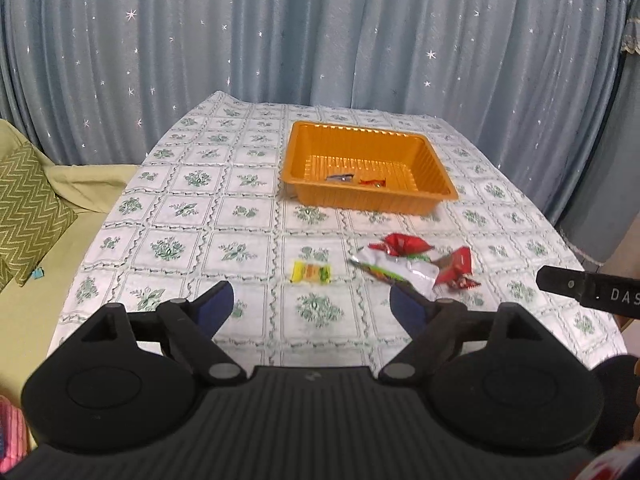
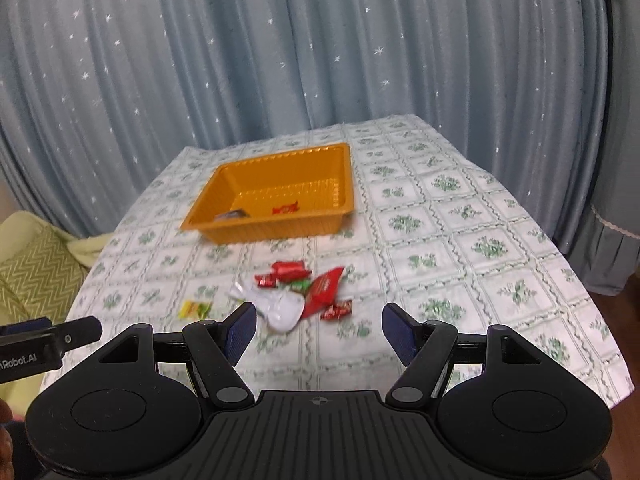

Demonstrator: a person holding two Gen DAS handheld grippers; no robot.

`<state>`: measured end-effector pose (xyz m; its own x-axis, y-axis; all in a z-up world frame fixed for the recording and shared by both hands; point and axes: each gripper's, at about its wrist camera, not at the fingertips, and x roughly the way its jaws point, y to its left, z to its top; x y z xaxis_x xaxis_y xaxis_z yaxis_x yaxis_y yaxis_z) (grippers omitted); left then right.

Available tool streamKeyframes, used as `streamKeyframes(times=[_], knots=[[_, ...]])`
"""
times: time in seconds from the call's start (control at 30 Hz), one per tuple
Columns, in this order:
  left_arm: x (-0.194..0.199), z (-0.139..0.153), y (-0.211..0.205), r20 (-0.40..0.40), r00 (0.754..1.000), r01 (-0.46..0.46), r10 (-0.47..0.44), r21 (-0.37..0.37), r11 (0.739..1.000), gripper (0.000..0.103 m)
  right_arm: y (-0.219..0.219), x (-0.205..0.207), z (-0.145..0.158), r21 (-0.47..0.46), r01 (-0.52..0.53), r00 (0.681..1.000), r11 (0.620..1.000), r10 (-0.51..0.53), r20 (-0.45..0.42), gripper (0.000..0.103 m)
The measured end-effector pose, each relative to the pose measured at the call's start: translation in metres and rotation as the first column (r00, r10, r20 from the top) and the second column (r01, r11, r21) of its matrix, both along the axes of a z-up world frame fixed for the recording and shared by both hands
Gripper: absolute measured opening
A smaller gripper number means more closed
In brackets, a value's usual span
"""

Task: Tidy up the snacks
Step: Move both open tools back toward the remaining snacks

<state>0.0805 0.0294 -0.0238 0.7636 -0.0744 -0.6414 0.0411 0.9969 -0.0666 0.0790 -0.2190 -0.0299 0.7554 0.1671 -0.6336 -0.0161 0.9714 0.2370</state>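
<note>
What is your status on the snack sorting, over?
Left tongs and right tongs open, empty. Two candies in orange tray; yellow packet and wrapper pile on tablecloth. Path clear.

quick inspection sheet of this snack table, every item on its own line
surface: table under a green floral cloth
job's things: orange tray holding two small wrapped candies; pile of red and white wrappers and a yellow packet on the cloth in front of it
clutter: nothing seen
grippers: left hand-held gripper open, empty; right hand-held gripper open, empty
cables: nothing seen
surroundings: blue starred curtain, green cushion at left
</note>
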Motion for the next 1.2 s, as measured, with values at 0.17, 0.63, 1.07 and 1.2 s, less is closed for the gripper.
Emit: streamKeyframes(times=[0.17, 0.63, 1.07, 1.2], knots=[[-0.009, 0.0, -0.001, -0.009, 1.0, 0.005, -0.005, 0.0, 1.0, 0.084, 0.002, -0.009, 0.001, -0.004, -0.005, 1.0, 1.0, 0.005, -0.02, 0.07], [-0.01, 0.0, -0.007, -0.011, 1.0, 0.012, -0.012, 0.002, 1.0, 0.084, 0.004, -0.012, 0.002, -0.012, -0.01, 1.0, 1.0, 0.01, -0.028, 0.07], [0.008, -0.026, -0.004, -0.047, 0.999, 0.018, -0.018, 0.005, 1.0, 0.084, 0.003, -0.003, -0.025, 0.006, 0.002, 0.999, 1.0, -0.002, -0.04, 0.07], [0.021, -0.039, -0.003, -0.061, 0.998, 0.02, -0.02, 0.01, 1.0, 0.083, 0.005, 0.004, -0.037, 0.009, -0.001, 0.999, 1.0, 0.002, -0.045, 0.07]])
